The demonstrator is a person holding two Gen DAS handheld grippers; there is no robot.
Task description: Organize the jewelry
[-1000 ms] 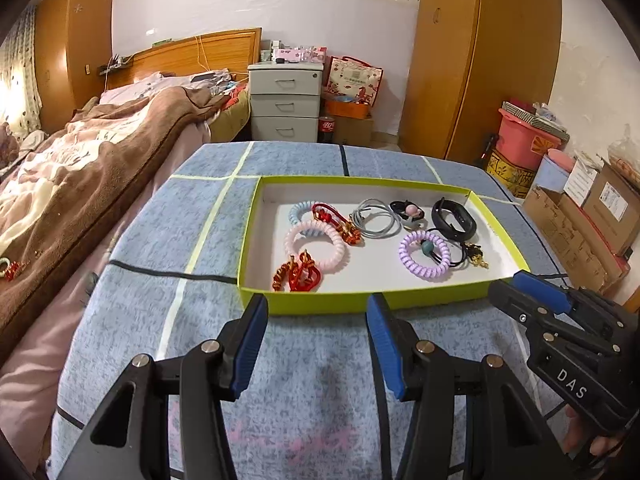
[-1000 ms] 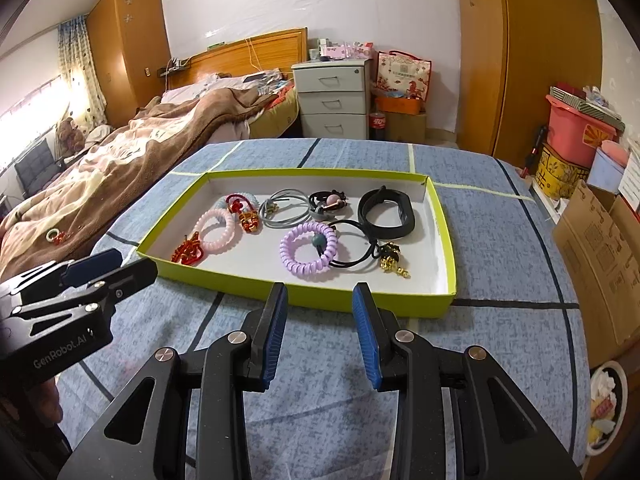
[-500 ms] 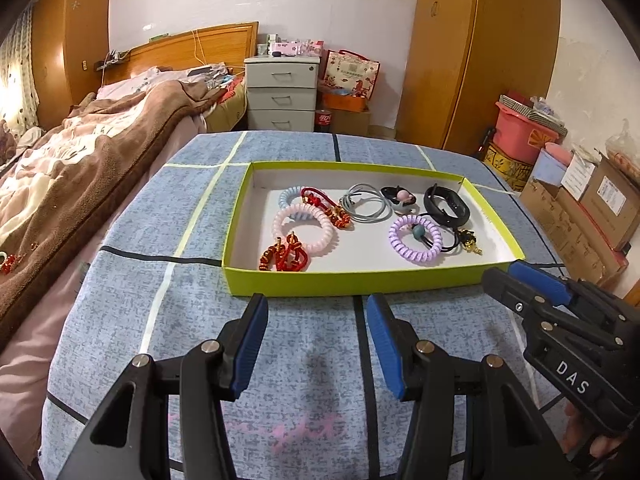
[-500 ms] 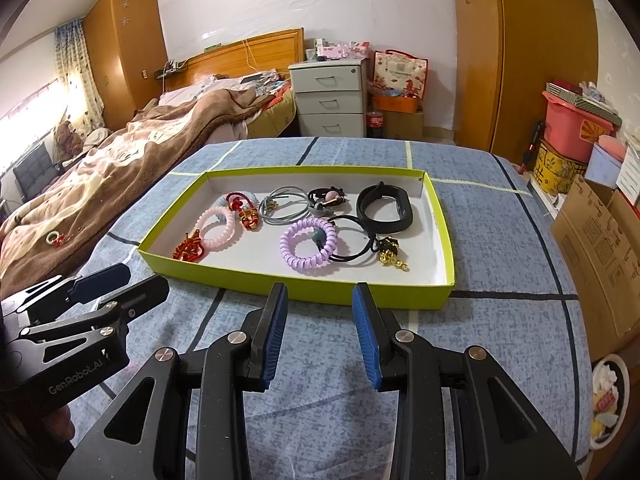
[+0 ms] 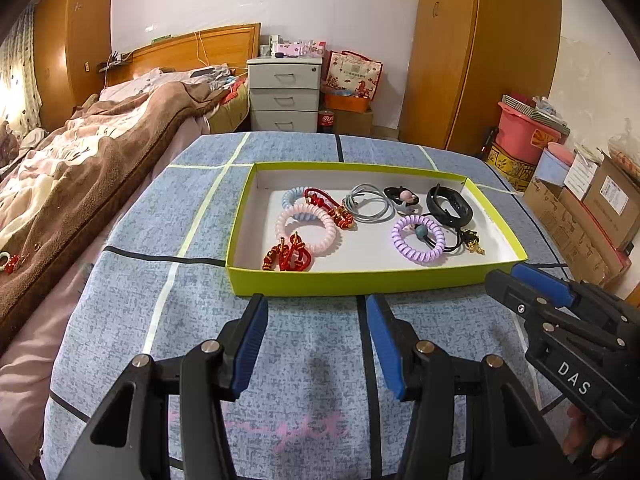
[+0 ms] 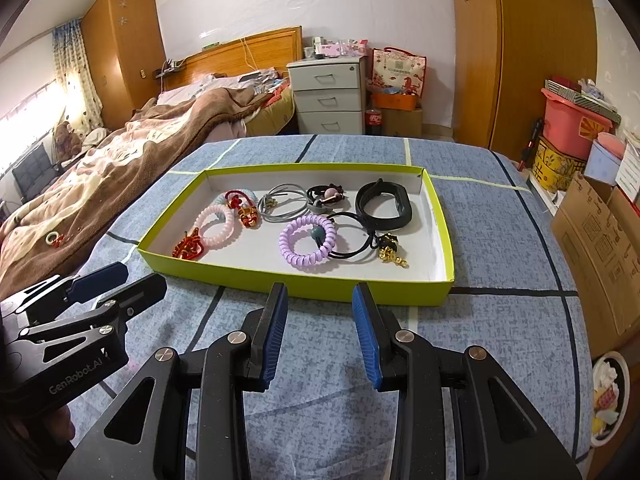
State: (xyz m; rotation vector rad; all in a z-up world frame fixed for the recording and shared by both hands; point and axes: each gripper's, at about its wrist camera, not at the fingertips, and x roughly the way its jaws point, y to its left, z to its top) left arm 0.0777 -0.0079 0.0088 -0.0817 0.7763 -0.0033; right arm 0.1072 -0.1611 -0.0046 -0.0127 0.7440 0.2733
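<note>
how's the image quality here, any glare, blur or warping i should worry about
Left wrist view: sharp, strong fisheye bending the wardrobe, dark vignette corners, window glare at the far left edge. Right wrist view: also sharp, same barrel warp, curtained window blown out; the green tray and its hair ties evenly lit.

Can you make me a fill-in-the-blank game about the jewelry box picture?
1. The shallow lime-green cardboard tray sits on a ____ cloth.
2. The purple spiral coil bracelet lies ____ the tray.
3. Both the left gripper and right gripper hold ____.

Missing words: blue; inside; nothing
</note>
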